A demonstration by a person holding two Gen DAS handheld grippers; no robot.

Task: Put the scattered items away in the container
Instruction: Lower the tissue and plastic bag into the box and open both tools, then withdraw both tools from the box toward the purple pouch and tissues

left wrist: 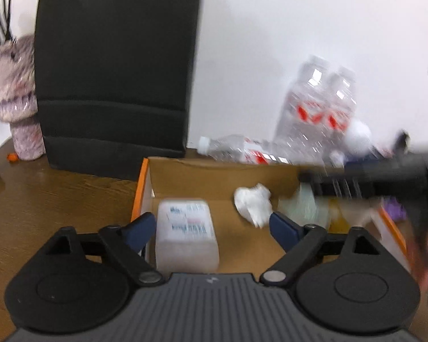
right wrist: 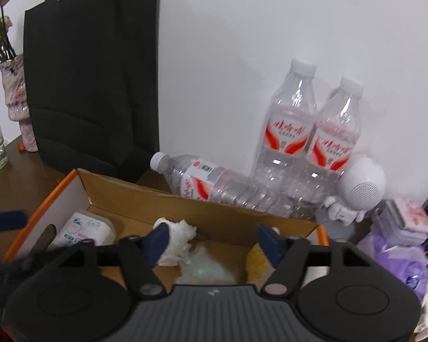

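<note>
Nearest in the left wrist view, the left gripper (left wrist: 211,222) stands wide open over the cardboard box (left wrist: 214,175), its blue pads clear of the white tissue pack (left wrist: 187,228) that lies between them on the box floor; nothing is gripped. The pack looks light and soft in a slick film wrapper, so a grip across its short width would dent it without harm. Its long axis runs away from the camera toward the far wall of the box.

In the right wrist view the right gripper (right wrist: 214,242) is also spread, with nothing pinched; its left pad sits in front of the crumpled tissue (right wrist: 179,236), whether touching I cannot tell. The tissue is weightless and shapeless, with no axis to speak of. Below the jaws lie a pale greenish wrapper (right wrist: 205,270) and a yellow item (right wrist: 255,259), both too blurred to name.

Behind the box, a lying water bottle (right wrist: 214,185) rests on the table, its cap pointing left and its long axis along the box's back wall. It appears empty, so light, stiff and slippery; the ribbed middle is my pick for a hold. Two upright bottles (right wrist: 308,139) stand by the wall, with a purple pouch (right wrist: 399,265) to the right
</note>
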